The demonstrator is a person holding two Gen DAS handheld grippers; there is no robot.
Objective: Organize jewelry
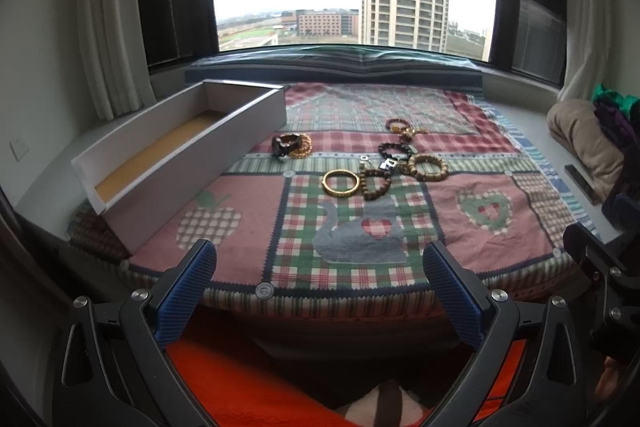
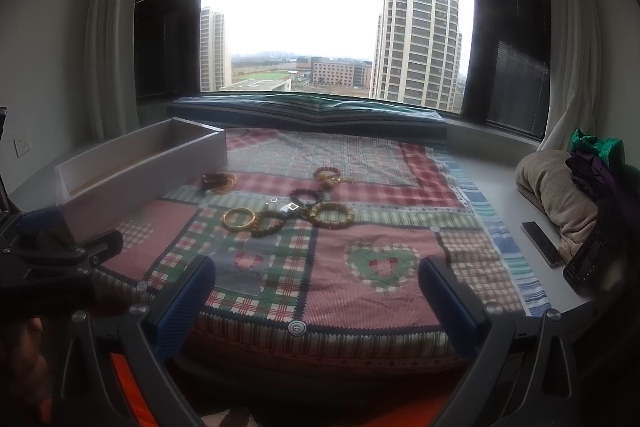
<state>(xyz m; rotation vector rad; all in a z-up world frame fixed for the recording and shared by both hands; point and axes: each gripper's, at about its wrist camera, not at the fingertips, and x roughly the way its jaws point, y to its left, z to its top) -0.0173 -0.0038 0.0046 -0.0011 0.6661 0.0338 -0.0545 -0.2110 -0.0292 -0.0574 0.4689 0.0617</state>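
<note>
A loose cluster of bracelets lies mid-quilt: a smooth gold bangle [image 1: 341, 183] touching a brown wooden-bead loop [image 1: 375, 187], a paler chunky-bead bracelet [image 1: 427, 167] just beside them, and a dark piece with an amber bead strand [image 1: 291, 145] apart, nearer the box. The long white box [image 1: 180, 147], tan-lined, sits at the patchwork quilt [image 1: 360, 251]'s left edge. Both the left gripper [image 1: 320, 287] and right gripper [image 2: 318, 297] hang spread wide and empty at the quilt's near edge. A dark phone [image 2: 542, 243] lies on the ledge by a folded beige blanket [image 2: 556, 191].

box floor [image 2: 132, 163]: hidden behind its near wall, right wrist view
silver clasp pieces [image 1: 386, 163]: too small to identify
left gripper [image 2: 60, 247]: blurred, cut by frame edge
</note>
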